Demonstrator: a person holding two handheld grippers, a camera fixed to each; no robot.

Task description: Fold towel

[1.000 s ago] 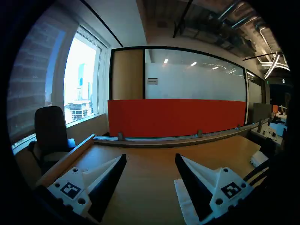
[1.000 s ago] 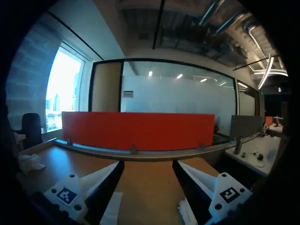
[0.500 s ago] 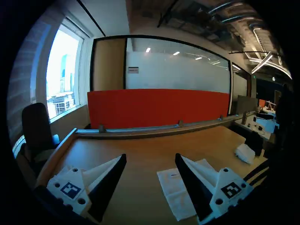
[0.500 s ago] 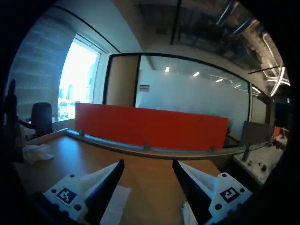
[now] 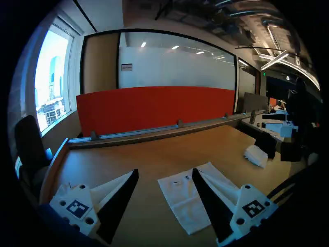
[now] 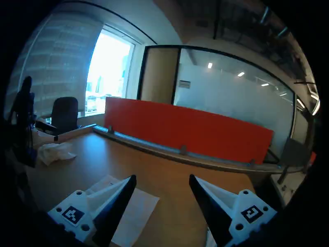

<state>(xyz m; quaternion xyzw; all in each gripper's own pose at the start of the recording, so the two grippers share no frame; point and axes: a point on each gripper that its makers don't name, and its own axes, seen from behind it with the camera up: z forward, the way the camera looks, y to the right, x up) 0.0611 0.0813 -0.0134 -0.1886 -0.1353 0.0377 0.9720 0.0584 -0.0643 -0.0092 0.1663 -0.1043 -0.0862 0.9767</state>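
One flat towel (image 5: 181,201) now shows fuller; left hand-held gripper (image 5: 164,170) and right hand-held gripper (image 6: 162,176) gape empty.

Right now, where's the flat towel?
Left gripper view: the flat towel lies on the wooden desk at lower centre, partly behind the image-right finger, nearer than the crumpled towel.

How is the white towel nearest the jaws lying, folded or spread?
Spread flat: the towel lies smooth on the desk, with no doubled layer visible.
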